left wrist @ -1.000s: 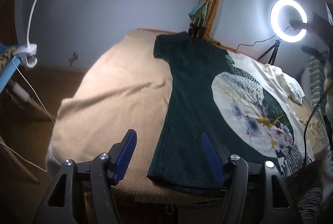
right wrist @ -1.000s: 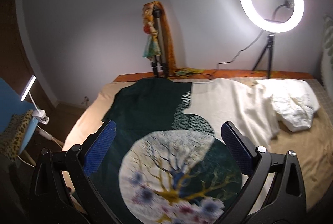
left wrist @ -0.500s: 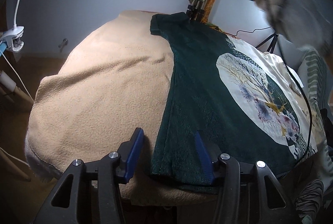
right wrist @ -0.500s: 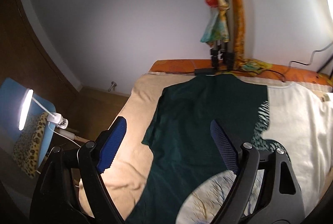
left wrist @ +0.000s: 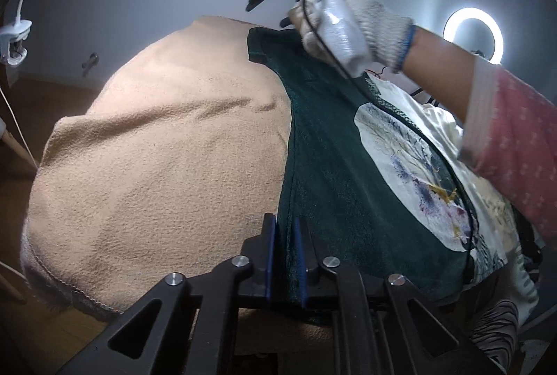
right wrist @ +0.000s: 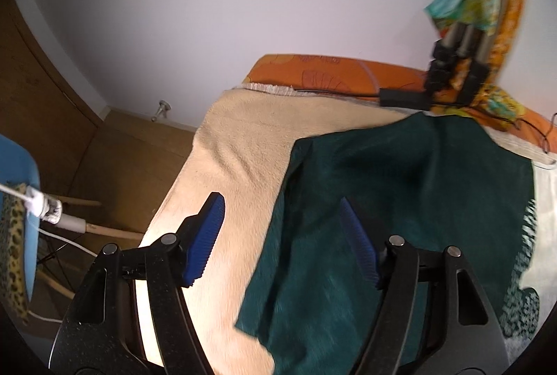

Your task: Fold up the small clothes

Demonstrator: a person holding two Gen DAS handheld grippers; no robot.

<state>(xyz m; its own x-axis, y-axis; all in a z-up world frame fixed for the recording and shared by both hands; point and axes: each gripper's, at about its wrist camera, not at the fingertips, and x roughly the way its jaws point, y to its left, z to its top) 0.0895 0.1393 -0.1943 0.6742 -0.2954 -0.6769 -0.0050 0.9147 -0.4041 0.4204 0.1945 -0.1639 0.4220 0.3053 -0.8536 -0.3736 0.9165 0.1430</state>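
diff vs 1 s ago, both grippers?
The left gripper went from open to shut on the green T-shirt at its near hem corner. The right gripper, open, swung left and forward over the shirt's far sleeve; its gloved hand now shows in the left view. Shirt and beige blanket stayed flat.

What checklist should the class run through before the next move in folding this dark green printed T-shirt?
1. Left tool shut on the dark green printed T-shirt at its near hem corner: ok.
2. Right tool open, straddling the shirt's left edge near the sleeve: ok.
3. Right tool gripping fabric: not ok, not yet closed.
4. Shirt lying flat on the beige fleece blanket: ok.
5. Black cable trailing across the shirt's print: not ok, may snag.
6. How many fabric layers the left tool holds: cannot tell.
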